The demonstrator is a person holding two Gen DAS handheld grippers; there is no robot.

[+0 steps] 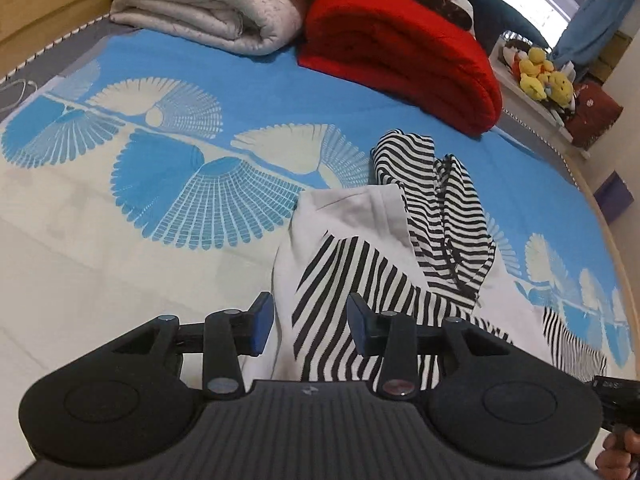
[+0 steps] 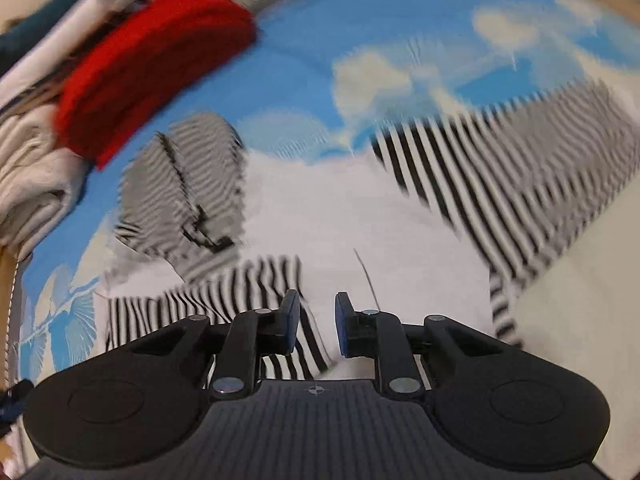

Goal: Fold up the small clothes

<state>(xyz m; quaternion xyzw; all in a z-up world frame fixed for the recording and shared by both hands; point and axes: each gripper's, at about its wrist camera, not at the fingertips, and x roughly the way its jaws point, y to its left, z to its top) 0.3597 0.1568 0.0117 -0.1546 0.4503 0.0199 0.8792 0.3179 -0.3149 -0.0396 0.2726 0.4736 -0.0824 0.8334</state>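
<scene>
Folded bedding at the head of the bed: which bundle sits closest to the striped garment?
The red blanket. Its lower corner nearly reaches the black-and-white striped garment, while the off-white quilt lies further left and back, apart from the clothing.

- No readable text, brand, number or label on anything in either view.
- Left gripper (image 1: 311,326): small pale mark on its ribbed body, not legible.
- Right gripper (image 2: 317,322): small crosshair sign on its ribbed body.

Soft striped cloth garment (image 1: 352,268) lies on a smooth printed fabric bedsheet (image 1: 120,220); red blanket (image 1: 400,52) looks fuzzy.
</scene>
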